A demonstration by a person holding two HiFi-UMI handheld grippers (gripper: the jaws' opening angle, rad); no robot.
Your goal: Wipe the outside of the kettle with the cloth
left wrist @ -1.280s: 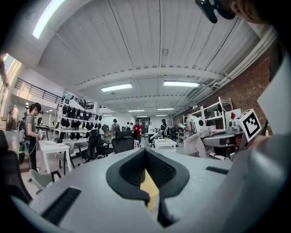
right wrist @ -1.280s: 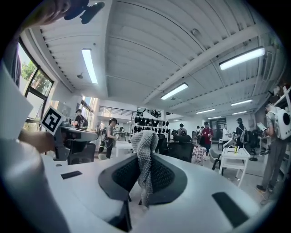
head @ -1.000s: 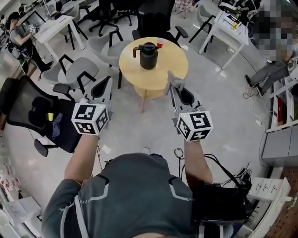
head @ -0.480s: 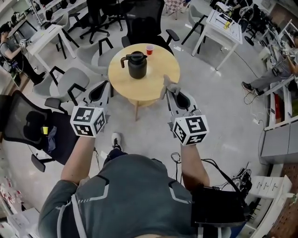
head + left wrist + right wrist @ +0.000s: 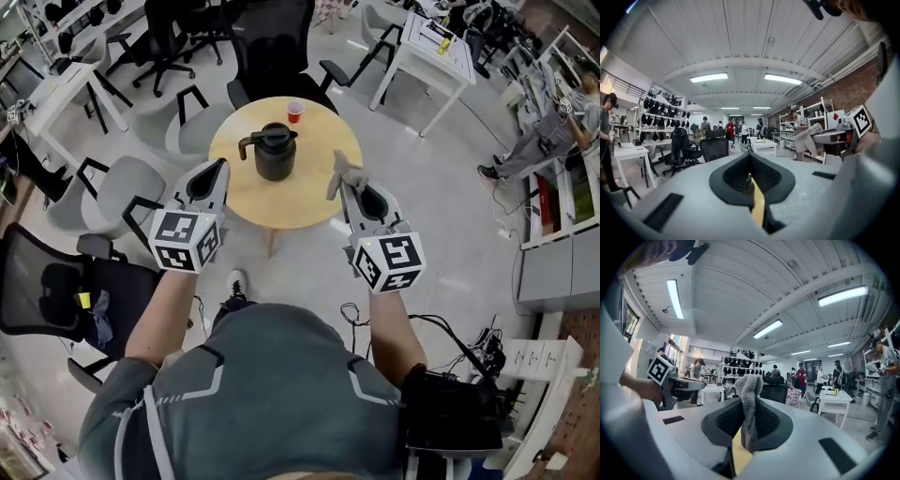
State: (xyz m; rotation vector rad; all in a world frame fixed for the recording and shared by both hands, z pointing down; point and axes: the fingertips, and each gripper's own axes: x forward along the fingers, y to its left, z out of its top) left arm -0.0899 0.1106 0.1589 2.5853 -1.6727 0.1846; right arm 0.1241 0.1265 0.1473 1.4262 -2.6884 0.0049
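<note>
**While the cloth [image 5: 348, 174] sits pinched in the right tool [image 5: 339, 178], the kettle [image 5: 274, 155] stands ahead and to its left**

Left of the kettle, the left tool [image 5: 219, 167] is clenched with nothing between its jaws. In the head view its tip shows just beside the kettle's handle side, at the rim of the round surface [image 5: 314, 192]. The kettle itself stands upright near the middle of that surface, its long axis vertical and its handle jutting toward the left tool. A red cup [image 5: 295, 111] stands beyond the kettle. Right of the kettle, the right tool is clamped on the grey cloth, which sticks up past its tip, and it seems slightly farther from the kettle than the left tool. Wiping likely calls for carrying the cloth forward and leftward onto the kettle's near right wall. The nearer left tool looks better placed to steady the handle.
</note>
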